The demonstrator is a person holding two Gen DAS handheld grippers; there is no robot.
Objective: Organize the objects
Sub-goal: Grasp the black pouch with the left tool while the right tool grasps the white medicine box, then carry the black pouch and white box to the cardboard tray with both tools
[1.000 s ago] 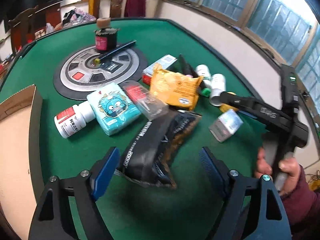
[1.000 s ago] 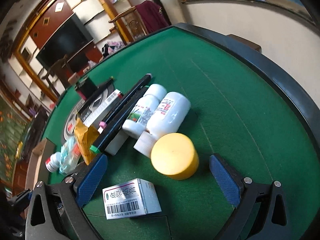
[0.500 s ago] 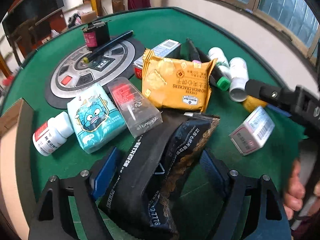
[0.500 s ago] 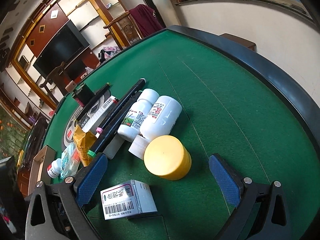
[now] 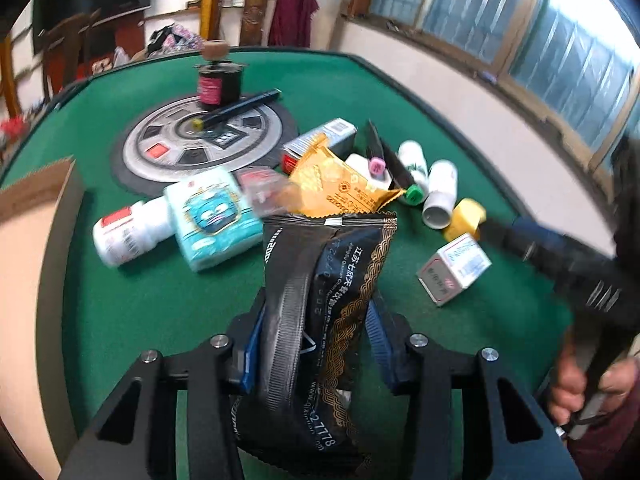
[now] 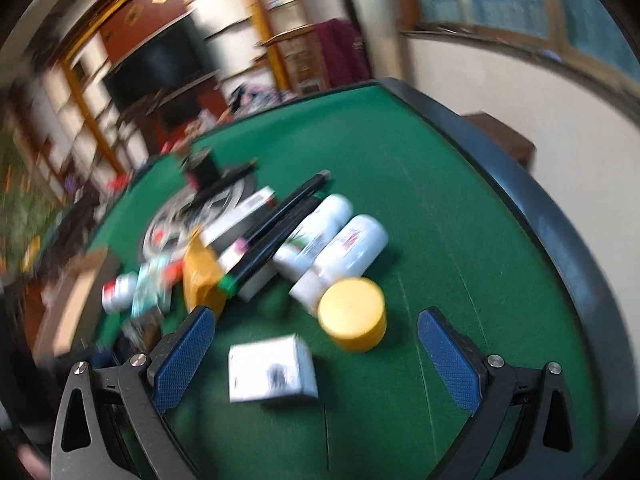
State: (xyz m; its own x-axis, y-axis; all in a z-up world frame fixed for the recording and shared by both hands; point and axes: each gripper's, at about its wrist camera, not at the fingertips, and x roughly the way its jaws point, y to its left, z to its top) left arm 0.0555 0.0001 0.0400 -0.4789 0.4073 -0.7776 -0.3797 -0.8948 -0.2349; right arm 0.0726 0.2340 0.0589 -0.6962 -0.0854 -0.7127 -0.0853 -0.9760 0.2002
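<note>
My green table (image 5: pixel 140 300) carries a loose pile of packets, bottles and boxes, and my left gripper (image 5: pixel 312 344) has just closed its jaws onto the black snack bag (image 5: pixel 320 304), pinching it at the table's near side. My right gripper (image 6: pixel 316 356) hangs spread wide above the small white box (image 6: pixel 272 368), apparently clear of it in the blur, with the yellow cap (image 6: pixel 354 314) just beyond.

A lived-in room of a home, set around a green-felted games table.

A dark television (image 6: pixel 160 66) is seen among wooden wall shelves (image 6: pixel 256 12), a maroon garment (image 5: pixel 292 14) is draped over a wooden chair (image 5: pixel 244 8), and a long run of windows (image 5: pixel 520 32) is set in the pale wall; the table (image 5: pixel 360 92) is littered with household odds and ends.
</note>
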